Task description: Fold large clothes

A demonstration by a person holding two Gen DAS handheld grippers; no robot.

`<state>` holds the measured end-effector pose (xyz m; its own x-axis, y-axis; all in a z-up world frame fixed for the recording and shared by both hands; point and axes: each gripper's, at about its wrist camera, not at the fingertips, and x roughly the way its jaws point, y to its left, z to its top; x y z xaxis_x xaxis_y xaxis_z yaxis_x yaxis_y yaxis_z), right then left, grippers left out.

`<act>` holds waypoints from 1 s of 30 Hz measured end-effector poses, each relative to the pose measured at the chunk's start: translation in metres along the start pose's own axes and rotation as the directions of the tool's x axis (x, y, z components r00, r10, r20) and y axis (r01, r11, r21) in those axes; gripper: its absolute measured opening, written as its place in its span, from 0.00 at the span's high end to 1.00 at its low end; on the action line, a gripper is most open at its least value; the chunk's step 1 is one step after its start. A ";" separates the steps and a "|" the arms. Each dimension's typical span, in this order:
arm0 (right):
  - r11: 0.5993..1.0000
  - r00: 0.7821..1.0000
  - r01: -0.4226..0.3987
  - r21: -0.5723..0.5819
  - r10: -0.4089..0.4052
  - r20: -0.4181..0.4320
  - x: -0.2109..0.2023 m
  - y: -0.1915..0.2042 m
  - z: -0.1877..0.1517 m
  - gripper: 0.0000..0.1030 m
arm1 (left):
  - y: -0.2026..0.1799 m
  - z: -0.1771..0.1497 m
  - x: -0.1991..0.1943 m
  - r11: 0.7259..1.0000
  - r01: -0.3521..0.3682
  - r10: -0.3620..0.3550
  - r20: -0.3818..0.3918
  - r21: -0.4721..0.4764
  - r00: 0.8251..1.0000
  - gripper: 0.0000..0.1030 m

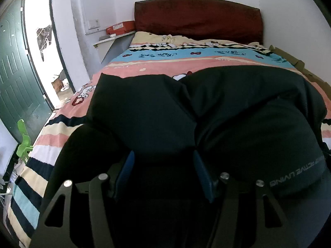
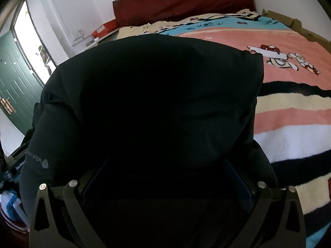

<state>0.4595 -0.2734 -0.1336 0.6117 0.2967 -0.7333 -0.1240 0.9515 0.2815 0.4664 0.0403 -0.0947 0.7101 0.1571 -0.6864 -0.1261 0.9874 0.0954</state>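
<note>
The black jacket (image 2: 157, 95) hides the right gripper's (image 2: 167, 165) finger ends, and much of the striped blanket (image 2: 289, 119). In the left view, grey letters (image 1: 298, 172) on the jacket are too bent to read fully. The green door (image 1: 14, 78) is cut off at the left edge.

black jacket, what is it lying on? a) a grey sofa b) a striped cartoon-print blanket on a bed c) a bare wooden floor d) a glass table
b: the black jacket lies on the striped cartoon-print blanket that covers the bed with the dark red headboard.
</note>
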 end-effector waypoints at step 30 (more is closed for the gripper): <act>0.999 0.999 -0.034 0.028 0.034 0.010 0.012 -0.002 -0.005 0.01 | -0.001 -0.007 0.013 1.000 0.000 0.000 0.004 -0.020 1.000 0.44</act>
<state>0.4636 -0.2710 -0.1460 0.6150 0.3277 -0.7172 -0.1228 0.9383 0.3234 0.4713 0.0415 -0.1086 0.7126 0.1571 -0.6837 -0.1403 0.9868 0.0806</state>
